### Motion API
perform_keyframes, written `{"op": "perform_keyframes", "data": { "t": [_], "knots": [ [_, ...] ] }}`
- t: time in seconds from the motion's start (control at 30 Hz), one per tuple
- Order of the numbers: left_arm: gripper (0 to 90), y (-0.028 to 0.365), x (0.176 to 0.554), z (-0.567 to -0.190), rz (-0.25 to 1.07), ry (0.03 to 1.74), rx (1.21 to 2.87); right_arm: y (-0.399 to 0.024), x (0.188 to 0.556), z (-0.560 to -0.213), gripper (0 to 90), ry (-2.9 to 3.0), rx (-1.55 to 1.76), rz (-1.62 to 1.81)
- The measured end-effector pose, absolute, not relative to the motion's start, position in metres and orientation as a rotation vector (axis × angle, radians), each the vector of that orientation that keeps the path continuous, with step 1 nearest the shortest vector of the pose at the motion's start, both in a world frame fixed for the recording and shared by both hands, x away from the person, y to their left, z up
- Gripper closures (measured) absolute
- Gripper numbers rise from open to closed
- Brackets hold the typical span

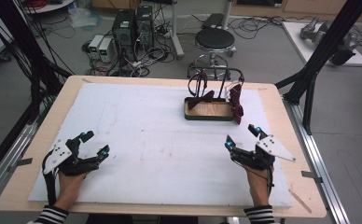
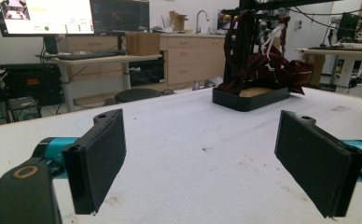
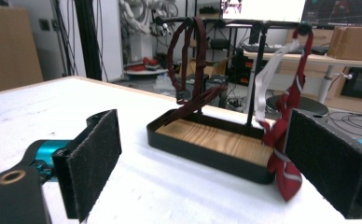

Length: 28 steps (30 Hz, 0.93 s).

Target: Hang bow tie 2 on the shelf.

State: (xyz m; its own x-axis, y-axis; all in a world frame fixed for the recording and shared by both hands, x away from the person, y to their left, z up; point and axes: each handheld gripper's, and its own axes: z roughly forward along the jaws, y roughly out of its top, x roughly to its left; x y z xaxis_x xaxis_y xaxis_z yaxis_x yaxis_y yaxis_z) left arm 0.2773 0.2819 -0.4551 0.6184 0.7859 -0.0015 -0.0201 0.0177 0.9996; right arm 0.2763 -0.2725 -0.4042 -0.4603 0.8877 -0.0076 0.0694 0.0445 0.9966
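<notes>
Rack [image 1: 215, 74] sits far right-centre on the counter [image 1: 137, 135]: black rectangular tray base [image 1: 209, 116] with a wood-grain floor, thin black posts, one straight top bar. Long axis of bar and tray runs left-right in the high view. Dark maroon tie [image 3: 193, 56] looped over the bar's left part, tail slanting down into the tray. Red tie [image 3: 281, 144] with pale stripes hangs from the right end and spills over the tray's right edge onto the counter; a white strip [image 3: 270, 79] hangs beside it. Counter top is matte white sheet, lightly scuffed, on a pale wood board with rounded corners.

Left hand-held gripper [image 1: 94, 143]: jaws apart, nothing between, near left corner, well away from rack. Right hand-held gripper [image 1: 241, 135]: jaws wide apart, empty, near the tray's front right corner, not touching. Pads [image 3: 95, 158] are flat black rectangles, fuzzy foam texture
</notes>
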Motion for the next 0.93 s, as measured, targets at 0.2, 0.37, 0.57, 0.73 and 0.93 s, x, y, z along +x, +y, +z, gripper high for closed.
{"op": "perform_keyframes", "data": {
  "t": [0.2, 0.37, 0.57, 0.73, 0.93],
  "knots": [
    [16.8, 0.282, 0.277, -0.455, 0.715, 0.693, 1.423, -0.279, 0.261, -0.423, 10.4, 1.567, 0.965, 1.501],
    [16.4, 0.282, 0.276, -0.456, 0.722, 0.689, 1.420, -0.279, 0.254, -0.438, 10.4, 1.520, 0.970, 1.524],
    [16.2, 0.281, 0.276, -0.456, 0.726, 0.686, 1.420, -0.280, 0.257, -0.450, 10.4, 1.536, 0.993, 1.509],
    [16.2, 0.281, 0.275, -0.456, 0.737, 0.683, 1.425, -0.280, 0.257, -0.454, 10.5, 1.536, 0.997, 1.495],
    [16.1, 0.281, 0.275, -0.456, 0.739, 0.687, 1.423, -0.281, 0.255, -0.455, 10.4, 1.512, 0.995, 1.506]
  ]
}}
